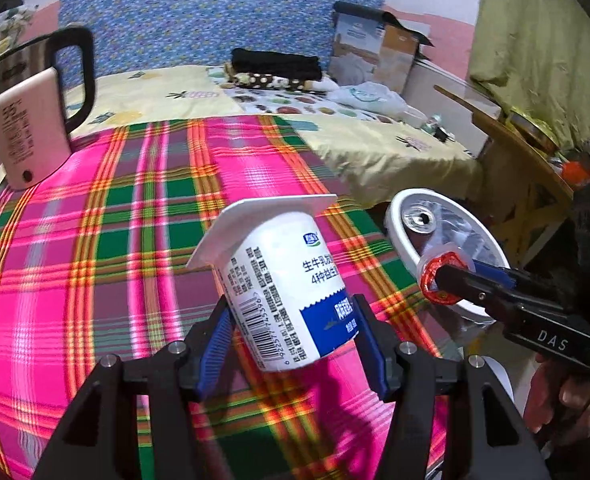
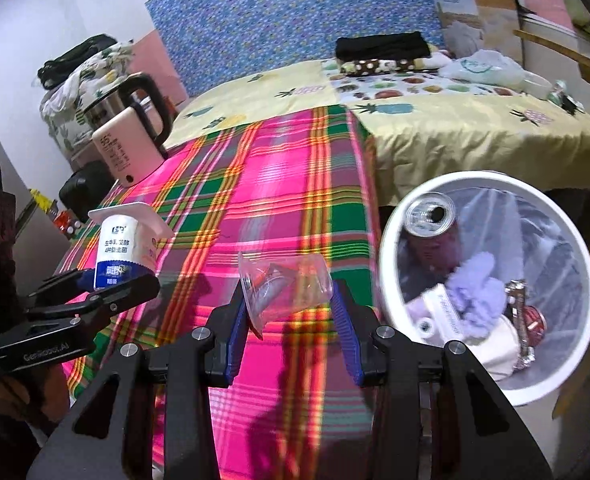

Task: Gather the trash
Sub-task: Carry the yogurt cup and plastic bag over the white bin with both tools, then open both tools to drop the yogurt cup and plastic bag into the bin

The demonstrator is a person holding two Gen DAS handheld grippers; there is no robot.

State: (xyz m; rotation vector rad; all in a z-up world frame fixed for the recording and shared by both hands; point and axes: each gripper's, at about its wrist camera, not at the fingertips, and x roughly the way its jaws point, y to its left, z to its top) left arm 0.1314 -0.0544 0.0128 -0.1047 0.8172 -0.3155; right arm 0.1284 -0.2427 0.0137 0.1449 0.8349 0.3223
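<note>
My left gripper (image 1: 291,334) is clamped on a white yogurt cup (image 1: 283,280) with a blue band, both blue pads pressed on its lower body, square rim tilted up and away, cup lifted clear above the pink-green plaid cloth (image 1: 95,240). My right gripper (image 2: 291,316) pinches a clear plastic cup (image 2: 283,284), crumpled, lying sideways between the pads with a red wrapper scrap inside; it too hangs above the plaid cloth. In the left wrist view the right gripper sits just in front of the white trash bin (image 1: 395,216), the cup's red-lined mouth facing the camera. The bin stands beside the cloth's right edge, lined with a clear bag; inside it are 1 drink can (image 2: 431,214) mouth up, a pale purple crumpled wad (image 2: 475,292), a white carton and something metallic, too tangled to name. In the right wrist view my left gripper holds the yogurt cup at far left, well apart from the bin. A pink electric kettle (image 1: 27,128) with a black handle stands at the cloth's far left corner. Folded black clothes (image 1: 275,64) lie on the yellow pineapple sheet (image 1: 375,148) behind.
</note>
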